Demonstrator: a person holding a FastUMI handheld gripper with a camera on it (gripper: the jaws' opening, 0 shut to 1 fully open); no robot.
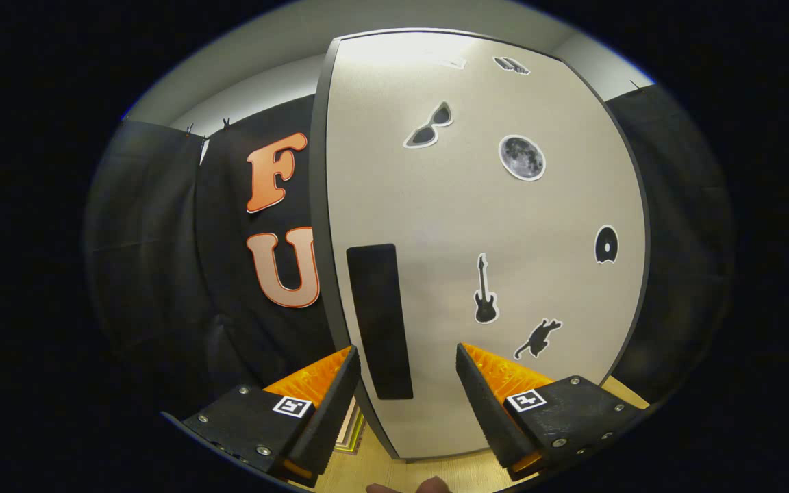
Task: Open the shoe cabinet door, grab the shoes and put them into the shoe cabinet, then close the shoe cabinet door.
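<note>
Hand-held gripper (407,383), fingers spread apart

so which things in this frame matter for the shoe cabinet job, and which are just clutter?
Job:
- cabinet door, seen close up
- black handle strip near the door's edge, just ahead between the fingers
- gripper, open, fingers straddling the door's edge

Clutter:
- stickers on the door: sunglasses, moon, guitar, cat, disc
- wooden floor

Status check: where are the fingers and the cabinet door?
Gripper open, fingers straddling the door's left edge. Shoe cabinet door just ahead, black handle between the fingers, not gripped. Nothing blocking.
</note>
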